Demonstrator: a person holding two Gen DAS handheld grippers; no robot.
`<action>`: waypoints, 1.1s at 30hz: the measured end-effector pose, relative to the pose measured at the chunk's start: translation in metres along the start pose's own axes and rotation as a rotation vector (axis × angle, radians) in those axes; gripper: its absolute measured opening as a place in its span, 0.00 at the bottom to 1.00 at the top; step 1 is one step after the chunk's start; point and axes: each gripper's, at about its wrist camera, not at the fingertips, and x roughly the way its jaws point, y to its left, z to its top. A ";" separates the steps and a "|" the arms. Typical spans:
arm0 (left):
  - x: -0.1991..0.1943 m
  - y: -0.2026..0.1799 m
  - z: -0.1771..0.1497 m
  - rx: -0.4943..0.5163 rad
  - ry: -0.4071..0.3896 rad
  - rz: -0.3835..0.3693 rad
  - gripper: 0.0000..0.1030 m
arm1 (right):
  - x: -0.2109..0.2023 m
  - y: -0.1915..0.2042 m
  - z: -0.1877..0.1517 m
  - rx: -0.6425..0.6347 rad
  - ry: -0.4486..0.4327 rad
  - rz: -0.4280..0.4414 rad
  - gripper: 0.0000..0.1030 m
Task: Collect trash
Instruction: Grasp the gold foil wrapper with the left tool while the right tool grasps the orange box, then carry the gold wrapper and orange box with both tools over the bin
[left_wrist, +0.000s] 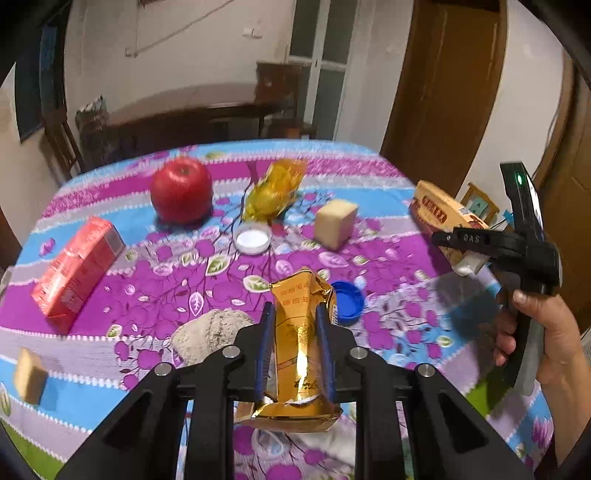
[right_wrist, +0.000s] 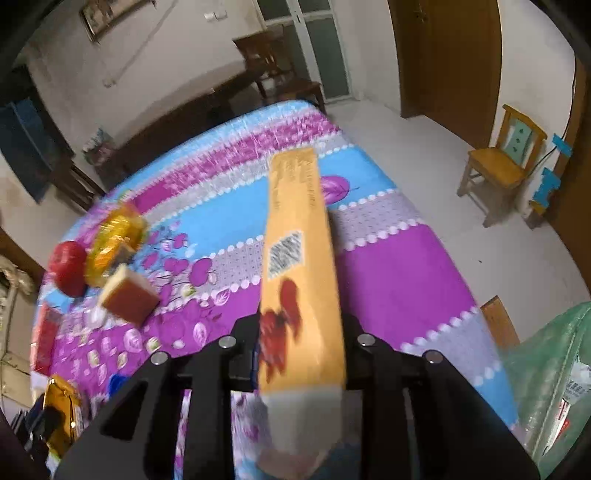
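My left gripper (left_wrist: 297, 354) is clamped on a gold packet (left_wrist: 300, 343), held above the table (left_wrist: 388, 221). My right gripper (right_wrist: 301, 350) pinches an orange box (right_wrist: 299, 266) between closed fingers, lifted over the cloth. Past the packet lie a blue cap (left_wrist: 348, 298) and a grey lump (left_wrist: 210, 332), then a white cap (left_wrist: 253, 238), a foam block (left_wrist: 335, 222), and a red box (left_wrist: 79, 269). Farthest sit an apple (left_wrist: 181, 189) and a yellow wrapper (left_wrist: 275, 188). A green bag (right_wrist: 554, 384) hangs at my right.
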 end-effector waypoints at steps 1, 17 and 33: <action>-0.006 -0.001 0.000 -0.001 -0.013 0.002 0.23 | -0.008 -0.005 -0.002 0.000 -0.014 0.023 0.24; -0.034 -0.072 0.006 0.040 -0.053 -0.064 0.23 | -0.144 -0.020 -0.042 -0.160 -0.125 0.262 0.24; -0.014 -0.219 0.005 0.212 -0.032 -0.172 0.23 | -0.222 -0.122 -0.061 -0.065 -0.235 0.126 0.24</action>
